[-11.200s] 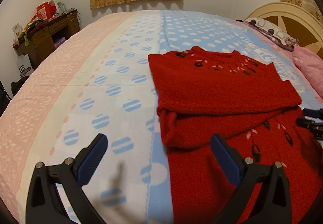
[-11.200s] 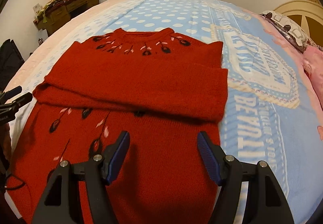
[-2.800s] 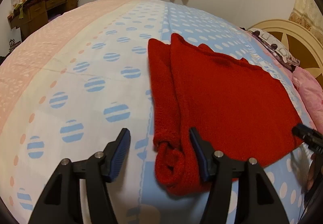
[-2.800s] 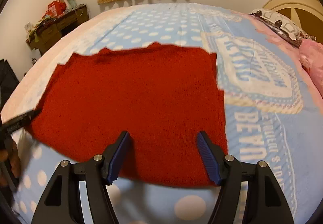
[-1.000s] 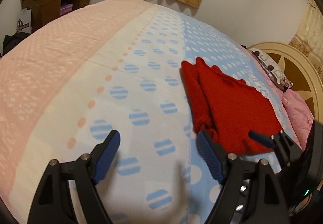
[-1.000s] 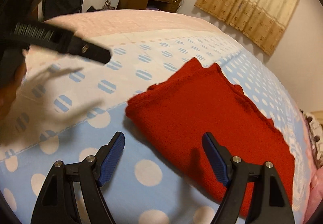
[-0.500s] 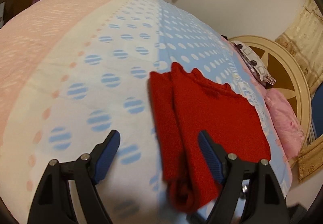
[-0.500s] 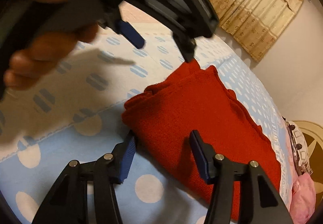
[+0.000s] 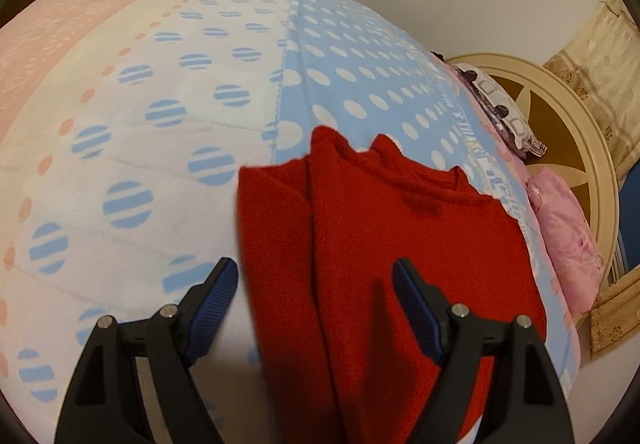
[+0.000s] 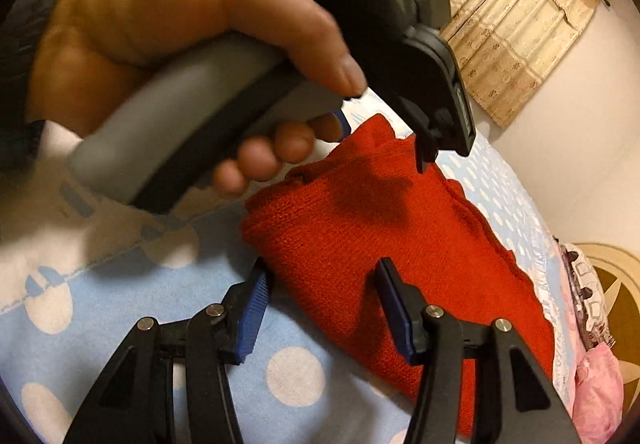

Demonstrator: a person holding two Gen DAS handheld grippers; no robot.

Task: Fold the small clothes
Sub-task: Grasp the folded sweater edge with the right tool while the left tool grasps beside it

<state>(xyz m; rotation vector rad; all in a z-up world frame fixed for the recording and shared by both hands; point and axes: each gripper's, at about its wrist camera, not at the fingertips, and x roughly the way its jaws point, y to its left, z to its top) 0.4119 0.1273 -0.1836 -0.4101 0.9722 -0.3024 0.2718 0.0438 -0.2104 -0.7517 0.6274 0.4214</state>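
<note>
A folded red knit sweater (image 9: 400, 244) lies on the bedspread (image 9: 160, 91), plain side up. My left gripper (image 9: 314, 298) is open, its fingers straddling the sweater's near left edge just above it. In the right wrist view the sweater (image 10: 400, 256) lies ahead, and my right gripper (image 10: 320, 298) is open over its near corner, holding nothing. The hand with the left gripper (image 10: 384, 123) fills the upper left of that view, above the sweater's far end.
The bedspread is pink, white with striped dots, and blue with white dots. A cream headboard (image 9: 568, 147), a patterned pillow (image 9: 500, 111) and a pink pillow (image 9: 564, 240) are at the right. Curtains (image 10: 512, 15) hang on the far wall.
My left gripper has moved in over the sweater's left edge. My right gripper has come closer to the near corner. The left hand now looms larger in the right wrist view.
</note>
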